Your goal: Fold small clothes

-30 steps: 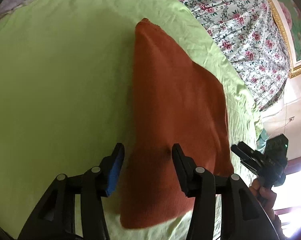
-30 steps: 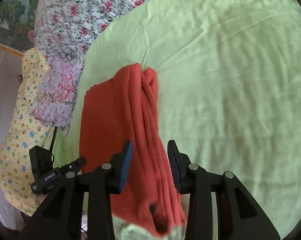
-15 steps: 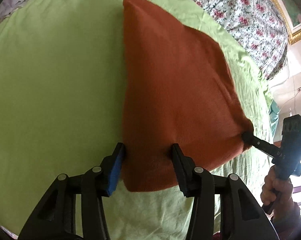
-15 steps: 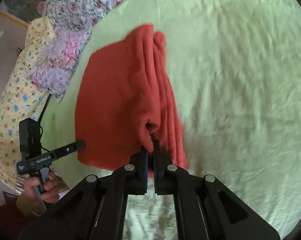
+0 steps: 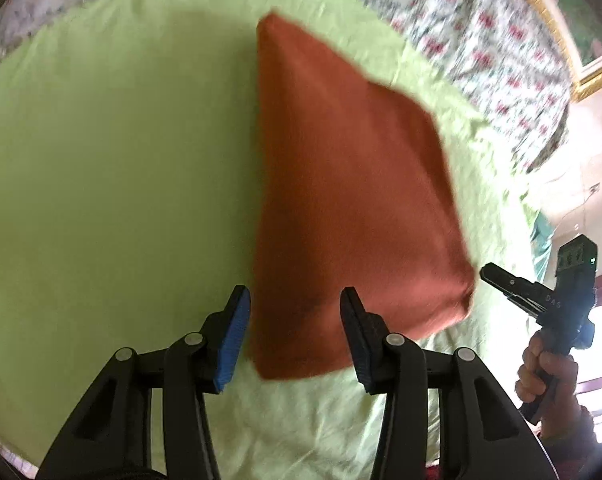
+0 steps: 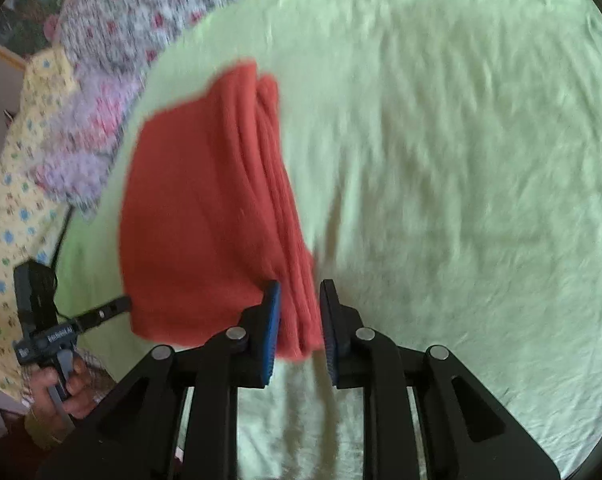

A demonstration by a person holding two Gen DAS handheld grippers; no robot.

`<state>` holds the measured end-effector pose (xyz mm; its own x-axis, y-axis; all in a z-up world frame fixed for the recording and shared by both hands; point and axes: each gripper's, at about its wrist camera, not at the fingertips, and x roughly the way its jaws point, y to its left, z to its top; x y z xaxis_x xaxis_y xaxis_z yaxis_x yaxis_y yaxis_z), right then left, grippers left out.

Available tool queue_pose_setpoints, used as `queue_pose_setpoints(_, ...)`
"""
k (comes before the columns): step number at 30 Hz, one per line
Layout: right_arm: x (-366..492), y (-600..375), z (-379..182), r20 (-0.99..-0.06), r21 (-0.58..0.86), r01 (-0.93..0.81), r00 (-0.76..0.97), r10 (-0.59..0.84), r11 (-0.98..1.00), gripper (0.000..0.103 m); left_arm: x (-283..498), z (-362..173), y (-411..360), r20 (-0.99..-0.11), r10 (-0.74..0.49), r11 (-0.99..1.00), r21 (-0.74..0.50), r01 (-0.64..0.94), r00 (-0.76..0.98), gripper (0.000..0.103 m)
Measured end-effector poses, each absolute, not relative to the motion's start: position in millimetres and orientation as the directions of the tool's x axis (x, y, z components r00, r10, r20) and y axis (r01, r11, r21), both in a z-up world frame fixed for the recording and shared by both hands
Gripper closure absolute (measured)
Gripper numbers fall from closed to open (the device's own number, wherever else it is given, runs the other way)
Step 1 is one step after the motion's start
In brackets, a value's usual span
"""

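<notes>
Green bed sheet (image 5: 101, 168) carries the folded red cloth (image 5: 341, 184). Left view: the left gripper (image 5: 293, 320) is held with jaws apart over the cloth's near edge, long axis running away. Right view: the right gripper (image 6: 300, 320), jaws apart, straddles the layered edge (image 6: 289, 240).

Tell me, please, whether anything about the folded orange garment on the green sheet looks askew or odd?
Nothing much stands out. The orange garment lies folded flat on the green sheet, though its layered edge is stacked slightly unevenly between the open right tongs.
</notes>
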<state>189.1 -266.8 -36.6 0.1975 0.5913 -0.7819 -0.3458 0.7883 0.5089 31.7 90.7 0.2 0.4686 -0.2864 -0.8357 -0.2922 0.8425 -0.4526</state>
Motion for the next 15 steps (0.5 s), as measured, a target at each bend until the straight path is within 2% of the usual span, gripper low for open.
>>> queue_pose_setpoints(5,214,-224,-12,-0.718,0.543,-0.409,0.228,0.658,0.734,0.082,78,29,90,-0.775,-0.295,0.854,-0.477,-0.21,0.559,0.057)
queue_pose_setpoints(8,238,-186,-11,-0.704,0.528,-0.46,0.233,0.671,0.714,0.082,118,31,92,-0.789,-0.245,0.882,-0.423,-0.209,0.564,0.057)
queue_pose_setpoints(15,280,-152,-34,-0.734,0.538,-0.408,0.204,0.648,0.738,0.082,173,7,124,-0.809,-0.231,0.855,-0.434,-0.283,0.541,0.057)
